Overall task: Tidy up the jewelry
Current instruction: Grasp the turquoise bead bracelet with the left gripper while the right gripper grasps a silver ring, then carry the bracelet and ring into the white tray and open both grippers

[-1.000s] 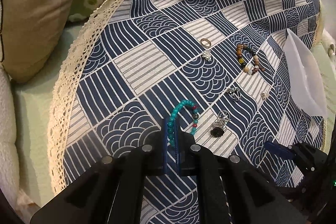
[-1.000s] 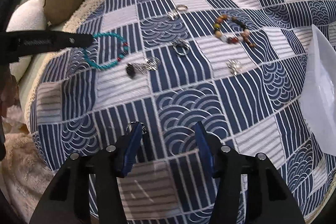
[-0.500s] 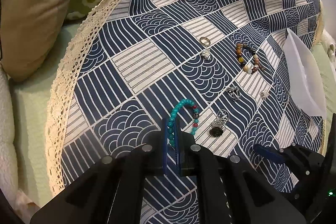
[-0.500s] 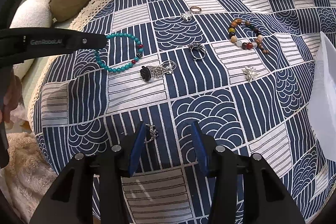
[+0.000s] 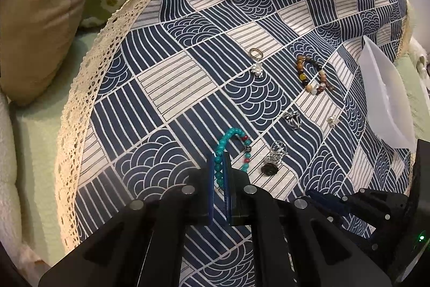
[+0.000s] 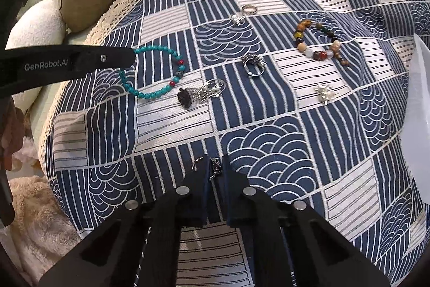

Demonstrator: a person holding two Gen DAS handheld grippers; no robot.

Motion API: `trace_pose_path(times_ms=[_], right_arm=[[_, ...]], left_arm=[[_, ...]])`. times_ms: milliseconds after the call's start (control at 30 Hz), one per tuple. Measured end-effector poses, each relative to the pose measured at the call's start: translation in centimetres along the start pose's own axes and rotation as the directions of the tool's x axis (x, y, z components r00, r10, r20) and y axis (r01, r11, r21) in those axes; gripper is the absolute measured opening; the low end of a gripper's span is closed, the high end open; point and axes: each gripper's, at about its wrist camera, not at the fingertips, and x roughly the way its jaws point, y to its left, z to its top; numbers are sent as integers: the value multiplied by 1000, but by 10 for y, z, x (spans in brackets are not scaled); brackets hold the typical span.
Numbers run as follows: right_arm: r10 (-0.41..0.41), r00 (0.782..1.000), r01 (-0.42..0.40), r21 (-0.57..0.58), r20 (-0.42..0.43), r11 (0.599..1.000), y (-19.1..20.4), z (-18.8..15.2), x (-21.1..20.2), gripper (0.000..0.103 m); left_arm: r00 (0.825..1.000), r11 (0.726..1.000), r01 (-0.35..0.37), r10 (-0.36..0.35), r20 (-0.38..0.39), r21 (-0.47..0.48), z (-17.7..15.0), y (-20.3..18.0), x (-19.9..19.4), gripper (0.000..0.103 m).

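Right claw (image 6: 215, 168) newly around ring (image 6: 215, 166), seemingly.

- Left wrist view: looks steeply down along its own fingers at the patterned cloth (image 5: 172, 77), close above it — pillows off to the gripper's left.
- Right wrist view: same steep, close look down.
- Shared: the turquoise bracelet (image 5: 228, 137), brown bead bracelet (image 6: 317, 41) and rings ahead of both.

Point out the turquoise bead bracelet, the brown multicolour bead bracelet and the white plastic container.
turquoise bead bracelet (image 6: 150, 94), right wrist view, on its lower bead arc.
brown multicolour bead bracelet (image 6: 318, 55), right wrist view, on its lower beads.
white plastic container (image 5: 387, 96), left wrist view, on its translucent side wall.
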Motion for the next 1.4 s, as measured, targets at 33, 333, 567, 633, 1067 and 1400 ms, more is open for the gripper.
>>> trace_pose_path(times_ms=[33, 333, 567, 633, 1067, 1400], right_arm=[[7, 1000, -7, 12, 13, 1000, -3, 1, -6, 9], [11, 989, -37, 172, 148, 984, -69, 14, -87, 9], [-152, 959, 52, 380, 238, 924, -163, 2, -134, 9], [-178, 956, 63, 429, 235, 901, -191, -2, -138, 9], [-220, 962, 85, 589, 161, 803, -309, -29, -129, 9], [-190, 975, 79, 621, 114, 780, -339, -23, -97, 9]], left_arm=[[1000, 1000, 3, -3, 4, 0, 0, -1, -2, 6], [983, 992, 124, -127, 130, 36, 17, -41, -55, 6], [963, 973, 209, -221, 151, 94, 38, -106, -69, 6], [959, 967, 225, -242, 145, 120, 43, -132, -68, 6], [960, 925, 248, -274, 52, 289, 66, -298, -8, 6], [976, 897, 213, -217, -33, 388, 72, -348, 58, 6]])
